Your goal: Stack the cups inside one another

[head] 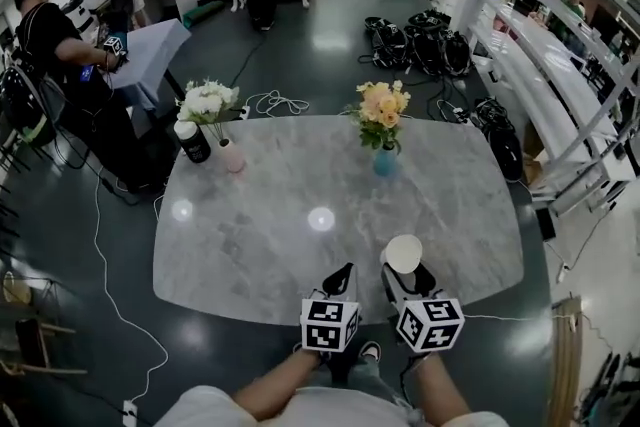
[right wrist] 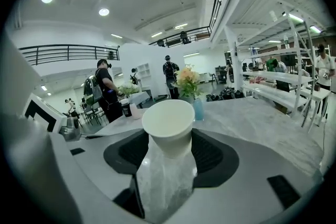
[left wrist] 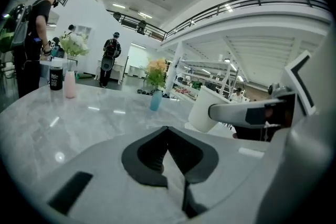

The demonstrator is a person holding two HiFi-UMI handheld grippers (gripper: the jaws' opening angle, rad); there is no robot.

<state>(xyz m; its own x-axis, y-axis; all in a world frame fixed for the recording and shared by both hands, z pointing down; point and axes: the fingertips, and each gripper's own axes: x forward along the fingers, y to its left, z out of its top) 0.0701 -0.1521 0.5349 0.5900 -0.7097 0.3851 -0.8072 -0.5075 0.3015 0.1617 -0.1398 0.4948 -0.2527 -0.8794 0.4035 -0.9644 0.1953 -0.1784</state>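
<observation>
The left gripper is hovering over the near edge of the table, jaws pressed together on nothing. Just to its right, the right gripper is pinching the white cup, mouth up and seemingly tilting. A separate second cup is not showing.

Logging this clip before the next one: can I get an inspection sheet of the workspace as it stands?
Surface: grey marble table, glossy.
Job's things: one white cup; no second cup seen.
Clutter: pink vase, blue vase and black bottle near the far edge.
Grippers: right gripper shut on the cup; left gripper jaws together, empty.
Cables: white cable on the floor at left.
Surroundings: person standing far left; bags on the floor beyond.
</observation>
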